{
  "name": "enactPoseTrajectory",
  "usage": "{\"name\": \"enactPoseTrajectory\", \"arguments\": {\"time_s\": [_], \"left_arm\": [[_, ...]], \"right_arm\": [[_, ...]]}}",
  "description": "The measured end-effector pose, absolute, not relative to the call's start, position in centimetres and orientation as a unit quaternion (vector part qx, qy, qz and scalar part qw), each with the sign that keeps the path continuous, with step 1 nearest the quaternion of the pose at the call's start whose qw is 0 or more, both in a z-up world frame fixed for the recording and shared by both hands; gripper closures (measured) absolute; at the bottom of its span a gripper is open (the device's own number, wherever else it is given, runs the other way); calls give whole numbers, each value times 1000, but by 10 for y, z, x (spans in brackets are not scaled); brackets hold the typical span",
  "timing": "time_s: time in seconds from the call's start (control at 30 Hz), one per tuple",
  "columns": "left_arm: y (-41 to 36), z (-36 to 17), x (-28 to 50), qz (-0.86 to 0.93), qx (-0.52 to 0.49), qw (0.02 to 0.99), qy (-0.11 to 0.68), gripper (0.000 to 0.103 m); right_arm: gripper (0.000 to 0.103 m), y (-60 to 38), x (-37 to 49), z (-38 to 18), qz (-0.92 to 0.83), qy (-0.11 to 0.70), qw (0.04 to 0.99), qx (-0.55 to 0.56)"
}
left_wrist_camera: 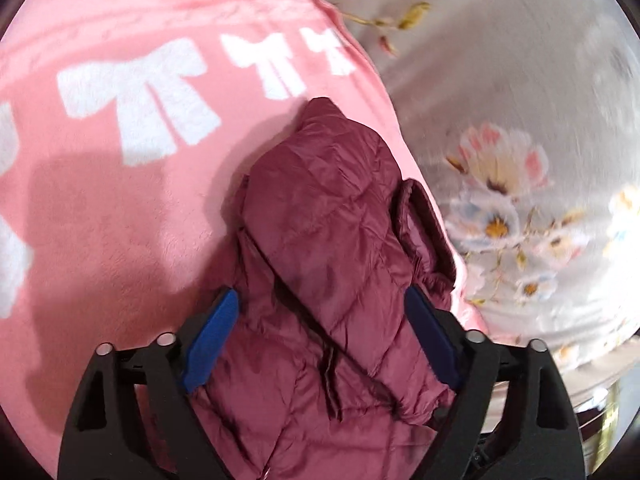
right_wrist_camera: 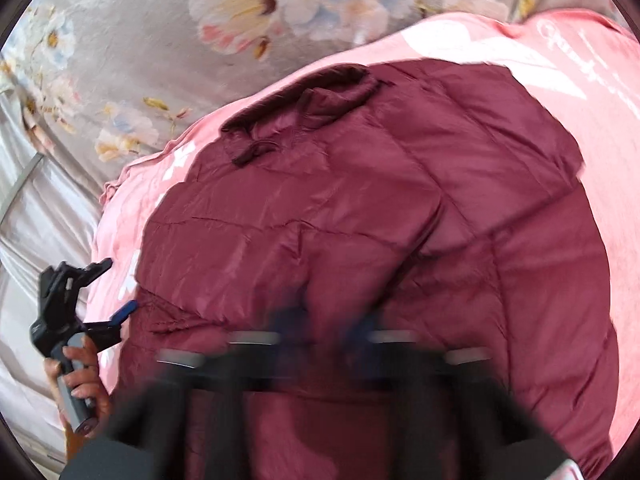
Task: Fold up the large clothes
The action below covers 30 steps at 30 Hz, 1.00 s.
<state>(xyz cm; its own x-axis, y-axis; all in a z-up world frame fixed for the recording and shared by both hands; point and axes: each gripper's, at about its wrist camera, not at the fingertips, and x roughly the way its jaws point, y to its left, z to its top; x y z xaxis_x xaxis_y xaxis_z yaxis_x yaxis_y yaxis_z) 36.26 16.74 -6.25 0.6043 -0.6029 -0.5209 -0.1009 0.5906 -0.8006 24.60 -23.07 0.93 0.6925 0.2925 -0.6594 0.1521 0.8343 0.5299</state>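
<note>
Lying on a pink fleece blanket (left_wrist_camera: 120,208) with white bow motifs, the maroon quilted jacket (right_wrist_camera: 380,208) occupies the middle of the work area, and the blanket in turn covers a grey floral bedspread (left_wrist_camera: 520,100) on a bed. The left wrist view shows the left gripper (left_wrist_camera: 320,320) with its blue-padded fingers (left_wrist_camera: 212,340) spread wide on either side of a folded-over sleeve or side panel; the pads stand apart from the fabric and pinch nothing, which suggests a position taken either to approach a fold edge or to clear it. In the right wrist view the right gripper (right_wrist_camera: 328,340) is heavily motion-blurred low over the jacket body, and whether its jaws are spread or pressed together cannot be determined. The same view shows the left gripper at the jacket's near-left edge, carried by a hand (right_wrist_camera: 80,384) around its handle. The jacket shell is a smooth, slightly glossy synthetic with stitched quilting lines, puffy and likely to spring back from a crease. A ribbed knit collar (right_wrist_camera: 320,92) lies at the far end beside the blanket's edge. The blanket is a matte plush, which probably supplies friction against sliding. Judged from the layout, one side is already turned inward and further folds remain.
</note>
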Motion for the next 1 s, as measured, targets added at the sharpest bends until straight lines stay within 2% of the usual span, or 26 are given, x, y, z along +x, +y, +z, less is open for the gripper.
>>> {"name": "enactPoseTrajectory", "arguments": {"time_s": [0.2,0.4,0.47,0.53,0.67,0.73,0.83,1.0], "left_arm": [[162,-60,376,-164,-433,785,412,24],[150,-61,393,-164,-444,777,414,25],[149,-59,400,-144,-431,790,413,31],[154,-57,405,-122,-419,799,412,45],[158,-54,413,-74,-361,831,416,65],[153,-57,417,-63,-330,840,425,82],[151,-61,420,-37,-298,851,432,94],[151,-59,413,5,-255,870,421,101]], "right_arm": [[98,-239,241,87,61,318,907,270],[98,-245,247,117,65,309,914,256],[98,-249,244,124,60,302,919,248],[98,-253,244,129,50,297,923,238],[98,-263,245,119,34,310,921,235],[98,-263,248,100,30,331,913,237],[98,-261,250,67,18,359,902,238],[99,-267,249,14,-19,397,887,234]]}}
